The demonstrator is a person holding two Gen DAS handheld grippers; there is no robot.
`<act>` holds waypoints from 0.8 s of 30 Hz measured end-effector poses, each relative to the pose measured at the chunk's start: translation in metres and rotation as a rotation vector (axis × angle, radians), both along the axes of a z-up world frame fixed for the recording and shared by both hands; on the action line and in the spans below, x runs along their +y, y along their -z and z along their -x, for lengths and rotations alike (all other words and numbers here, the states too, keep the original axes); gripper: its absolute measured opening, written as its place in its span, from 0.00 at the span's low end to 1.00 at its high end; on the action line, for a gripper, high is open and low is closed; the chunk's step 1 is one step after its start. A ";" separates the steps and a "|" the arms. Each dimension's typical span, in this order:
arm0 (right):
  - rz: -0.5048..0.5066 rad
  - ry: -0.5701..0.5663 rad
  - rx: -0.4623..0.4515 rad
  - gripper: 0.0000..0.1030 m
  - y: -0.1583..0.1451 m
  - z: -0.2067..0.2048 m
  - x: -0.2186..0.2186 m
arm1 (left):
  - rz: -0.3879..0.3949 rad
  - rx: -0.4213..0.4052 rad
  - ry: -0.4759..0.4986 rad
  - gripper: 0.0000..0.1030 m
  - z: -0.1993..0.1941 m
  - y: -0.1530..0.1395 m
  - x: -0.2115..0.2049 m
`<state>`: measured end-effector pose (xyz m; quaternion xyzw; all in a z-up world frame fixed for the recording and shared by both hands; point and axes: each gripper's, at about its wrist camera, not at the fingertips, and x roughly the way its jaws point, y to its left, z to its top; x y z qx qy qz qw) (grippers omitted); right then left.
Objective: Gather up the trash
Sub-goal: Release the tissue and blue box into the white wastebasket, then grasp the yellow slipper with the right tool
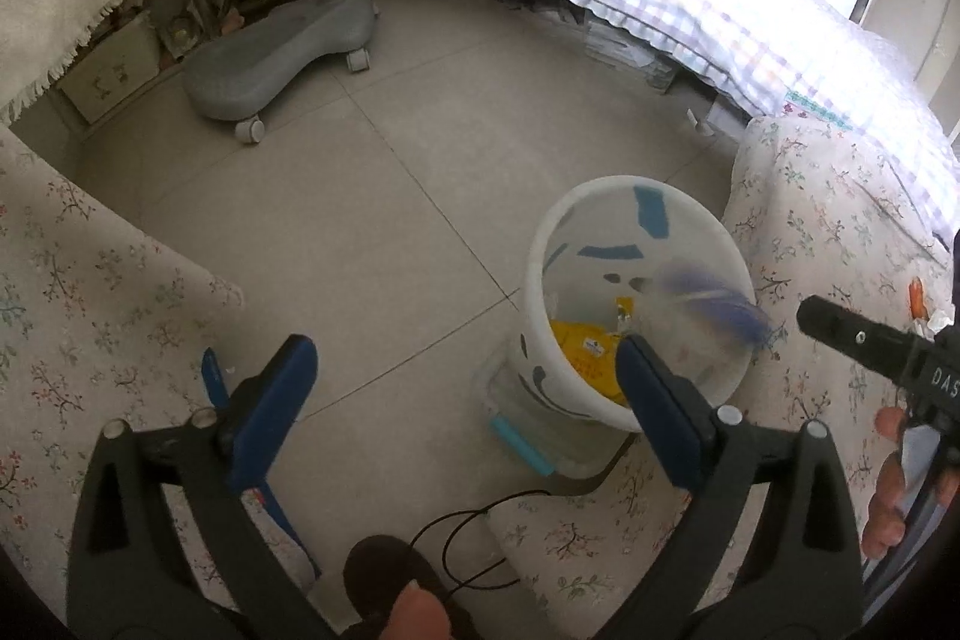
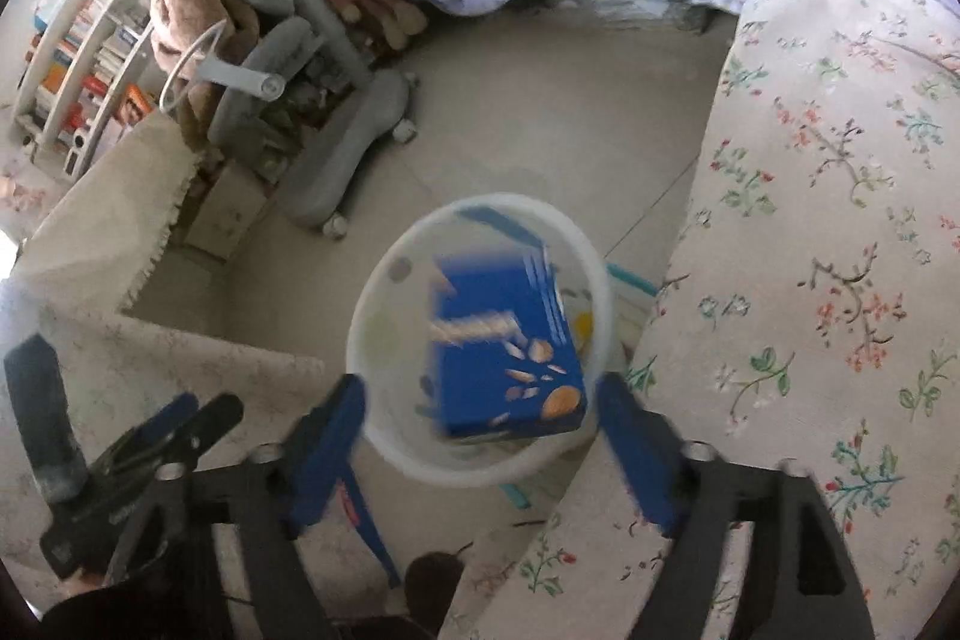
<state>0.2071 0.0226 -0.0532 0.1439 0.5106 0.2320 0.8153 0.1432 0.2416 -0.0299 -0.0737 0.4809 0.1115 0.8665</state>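
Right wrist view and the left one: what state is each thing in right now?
White plastic bin: upright, open-topped, partly filled.
Blue cardboard biscuit box: blurred, over the bin's mouth, gripped by nothing.
Yellow packet: lying inside the bin.
Left gripper: open, empty.
Right gripper: open, pads off the box.

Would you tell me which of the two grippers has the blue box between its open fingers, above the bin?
The right gripper: the blurred blue box sits between its fingers over the white bin. The left gripper frames only floor and bin edge.
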 end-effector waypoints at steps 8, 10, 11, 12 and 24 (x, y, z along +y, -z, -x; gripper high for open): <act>0.146 0.072 -0.059 0.81 -0.033 0.032 -0.037 | 0.006 -0.012 0.025 0.97 0.007 -0.006 -0.007; 0.162 0.081 -0.060 0.81 -0.040 0.038 -0.045 | 0.015 -0.013 0.044 0.97 0.009 -0.009 -0.014; 0.171 0.088 -0.064 0.81 -0.046 0.045 -0.055 | 0.017 -0.013 0.051 0.97 0.010 -0.010 -0.016; 0.177 0.091 -0.069 0.81 -0.051 0.052 -0.064 | 0.019 -0.012 0.062 0.97 0.012 -0.011 -0.020; 0.277 0.224 -0.094 0.81 -0.082 0.125 -0.189 | 0.090 -0.006 0.195 0.97 0.021 -0.025 -0.075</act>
